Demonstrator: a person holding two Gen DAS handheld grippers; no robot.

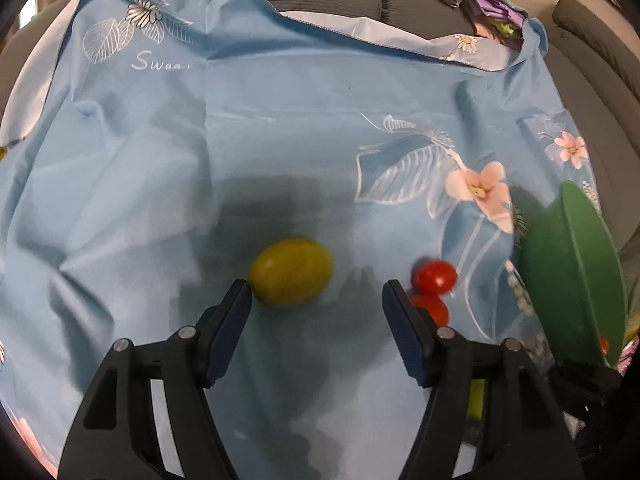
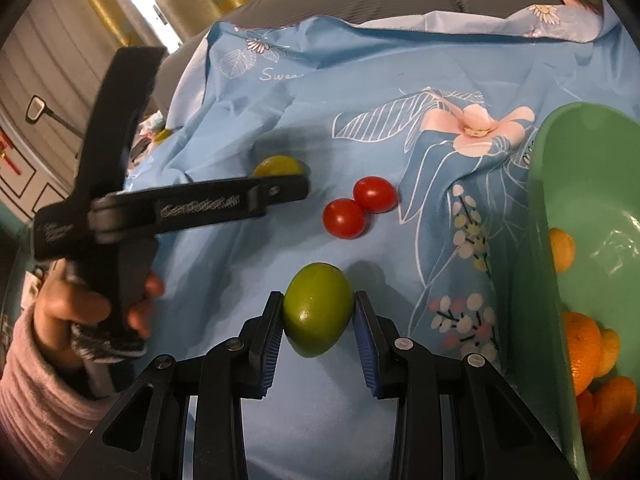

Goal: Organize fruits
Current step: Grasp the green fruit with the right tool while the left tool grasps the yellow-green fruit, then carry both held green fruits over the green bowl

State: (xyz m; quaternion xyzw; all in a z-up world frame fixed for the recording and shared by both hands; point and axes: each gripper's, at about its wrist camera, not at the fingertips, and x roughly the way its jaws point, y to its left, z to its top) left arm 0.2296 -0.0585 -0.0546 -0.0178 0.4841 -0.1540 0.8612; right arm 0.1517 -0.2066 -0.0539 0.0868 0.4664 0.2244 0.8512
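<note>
Partly hidden behind the left tongs point(image 1: 316, 292), spread wide and holding nothing, lie two red tomatoes point(image 1: 434, 278); a yellow fruit point(image 1: 291, 271) sits just ahead between the tips. Only the right view shows the right tongs point(image 2: 318, 310) clamped on a green lime point(image 2: 318, 314), with oranges point(image 2: 582, 348) in the green bowl point(image 2: 540, 280) to their right.

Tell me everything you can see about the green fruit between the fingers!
The smooth, glossy green egg-shaped fruit looks like a lime or an unripe lemon, with a bright shine spot and a small nub at its near end. It sits on the light blue flowered cloth, pointing toward the camera. The right gripper has a blue ribbed finger pad pressed against each side of it. Two round red tomatoes lie just beyond it, not touching, and the green plastic bowl stands to its right.
</note>
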